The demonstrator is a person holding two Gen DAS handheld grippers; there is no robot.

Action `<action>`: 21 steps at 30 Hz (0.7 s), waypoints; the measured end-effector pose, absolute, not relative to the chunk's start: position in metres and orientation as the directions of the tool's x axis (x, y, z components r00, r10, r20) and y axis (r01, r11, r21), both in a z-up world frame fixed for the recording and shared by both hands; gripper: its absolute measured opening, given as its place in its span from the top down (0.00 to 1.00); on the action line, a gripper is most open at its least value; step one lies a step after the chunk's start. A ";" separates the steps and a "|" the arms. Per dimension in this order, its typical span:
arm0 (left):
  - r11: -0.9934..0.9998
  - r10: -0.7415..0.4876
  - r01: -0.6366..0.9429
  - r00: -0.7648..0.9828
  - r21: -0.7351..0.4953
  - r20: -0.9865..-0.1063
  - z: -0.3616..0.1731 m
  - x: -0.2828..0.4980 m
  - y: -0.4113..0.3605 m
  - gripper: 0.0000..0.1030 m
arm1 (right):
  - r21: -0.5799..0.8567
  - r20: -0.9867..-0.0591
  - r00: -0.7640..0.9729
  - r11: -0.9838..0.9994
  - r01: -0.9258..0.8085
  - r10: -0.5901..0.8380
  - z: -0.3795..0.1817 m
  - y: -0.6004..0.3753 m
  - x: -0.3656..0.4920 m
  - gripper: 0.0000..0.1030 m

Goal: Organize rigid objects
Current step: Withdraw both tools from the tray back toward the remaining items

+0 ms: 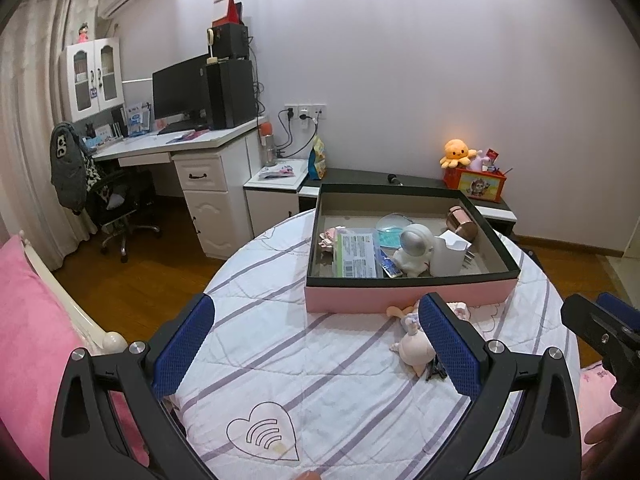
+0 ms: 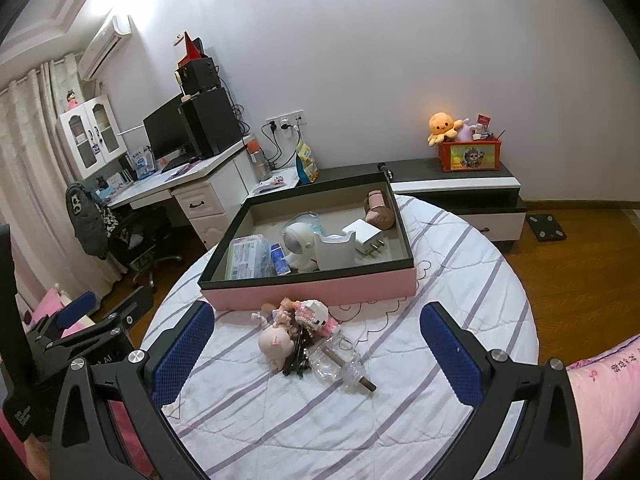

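Observation:
A pink box with a black rim sits on the striped quilt. Inside lie a white astronaut figure, a white charger plug, a white holder, a rose-gold can and a packet. In front of the box lie a pink pig figure, a block toy, a black hair clip and a clear plastic bag with a stick. My left gripper is open and empty above the quilt. My right gripper is open around the small pile, above it.
The bed's round foot drops to a wooden floor. A low black-and-white cabinet with an orange toy box stands beyond. A desk and office chair are at the left. A pink pillow lies at the left.

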State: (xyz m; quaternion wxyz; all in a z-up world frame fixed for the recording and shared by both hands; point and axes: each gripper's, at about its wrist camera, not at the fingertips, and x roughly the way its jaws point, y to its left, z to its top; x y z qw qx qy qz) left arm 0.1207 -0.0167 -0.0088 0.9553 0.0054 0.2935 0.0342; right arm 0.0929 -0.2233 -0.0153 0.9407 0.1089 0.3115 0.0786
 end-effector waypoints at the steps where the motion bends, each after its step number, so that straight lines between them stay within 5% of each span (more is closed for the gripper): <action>1: 0.998 0.067 -0.060 0.827 0.031 -0.559 -0.008 0.118 -0.017 0.00 | 0.254 -0.568 0.794 0.964 -0.080 0.216 -0.015 -0.223 0.093 0.00; 21: 1.000 0.013 -0.018 0.816 -0.003 -0.578 -0.020 0.101 -0.012 0.00 | 0.208 -0.591 0.784 0.975 -0.082 0.192 -0.020 -0.222 0.084 0.00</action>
